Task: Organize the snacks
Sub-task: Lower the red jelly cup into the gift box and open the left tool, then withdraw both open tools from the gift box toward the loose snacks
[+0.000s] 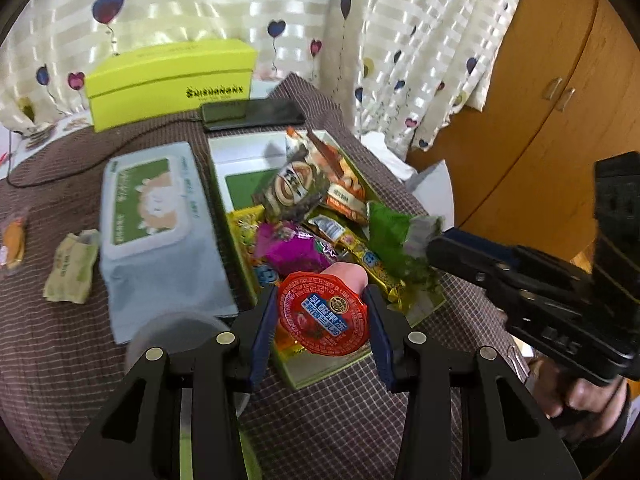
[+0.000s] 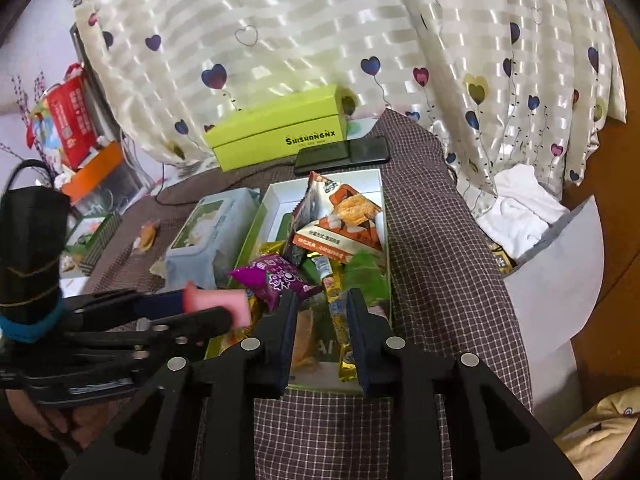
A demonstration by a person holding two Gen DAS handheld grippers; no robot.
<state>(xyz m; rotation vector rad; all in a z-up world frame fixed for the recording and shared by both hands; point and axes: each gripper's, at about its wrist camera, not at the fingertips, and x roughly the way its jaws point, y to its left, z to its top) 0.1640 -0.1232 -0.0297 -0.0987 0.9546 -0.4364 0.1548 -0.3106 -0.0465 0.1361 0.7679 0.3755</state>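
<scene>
Left hand-held gripper point(image 1: 322, 316) clamps a jelly cup point(image 1: 323, 314) over the box point(image 1: 312, 372); next, release at twelve o'clock; right hand-held gripper point(image 2: 320, 332) nearly closed, empty.

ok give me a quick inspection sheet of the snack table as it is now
surface: checked brown cloth, crowded
job's things: open box full of snacks; jelly cup at its near end; two wrapped snacks loose on the cloth at left
clutter: wipes pack, phone, lime box
grippers: left gripper shut on the jelly cup; right gripper at a green packet, grip unclear
cables: black cable from the phone across the cloth
surroundings: heart-print curtain, wooden cabinet
</scene>
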